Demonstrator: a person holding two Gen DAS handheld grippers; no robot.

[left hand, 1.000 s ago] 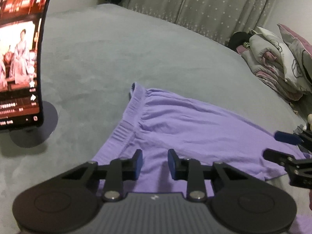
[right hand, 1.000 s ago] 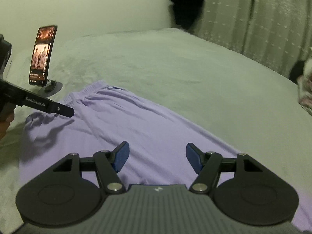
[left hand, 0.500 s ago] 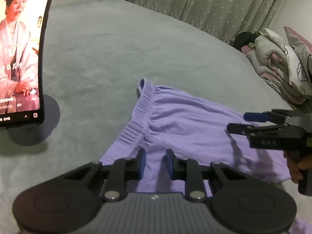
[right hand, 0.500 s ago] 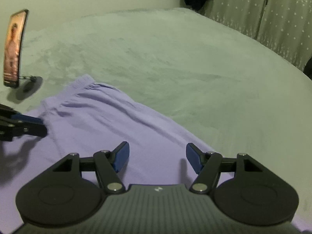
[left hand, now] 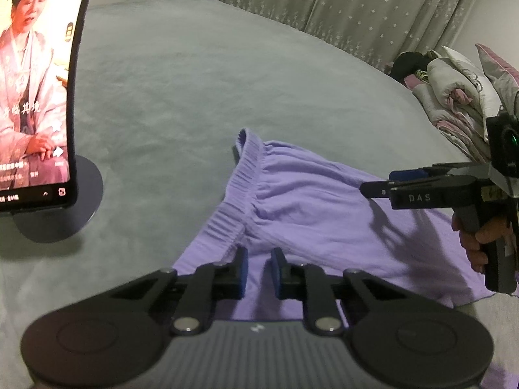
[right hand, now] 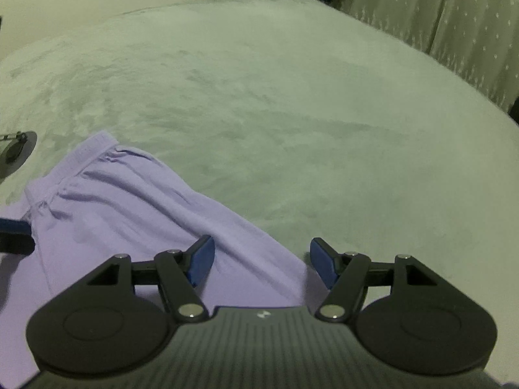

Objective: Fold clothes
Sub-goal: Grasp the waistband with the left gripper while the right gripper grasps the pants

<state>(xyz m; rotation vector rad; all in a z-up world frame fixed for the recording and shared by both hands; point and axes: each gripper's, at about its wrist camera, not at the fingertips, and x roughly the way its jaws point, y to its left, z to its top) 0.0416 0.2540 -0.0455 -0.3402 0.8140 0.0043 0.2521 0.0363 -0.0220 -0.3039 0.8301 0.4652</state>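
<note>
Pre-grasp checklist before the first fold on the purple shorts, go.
1. Purple shorts lying mostly flat on the bed: ok, slight bunching at the waistband.
2. Left gripper open enough to take fabric: not ok, only a narrow gap.
3. Right gripper open: ok, jaws wide.
4. Right gripper over the garment's edge: ok.
5. Fabric between either pair of pads: cannot tell.
6. Phone on stand off the shorts: ok.
</note>
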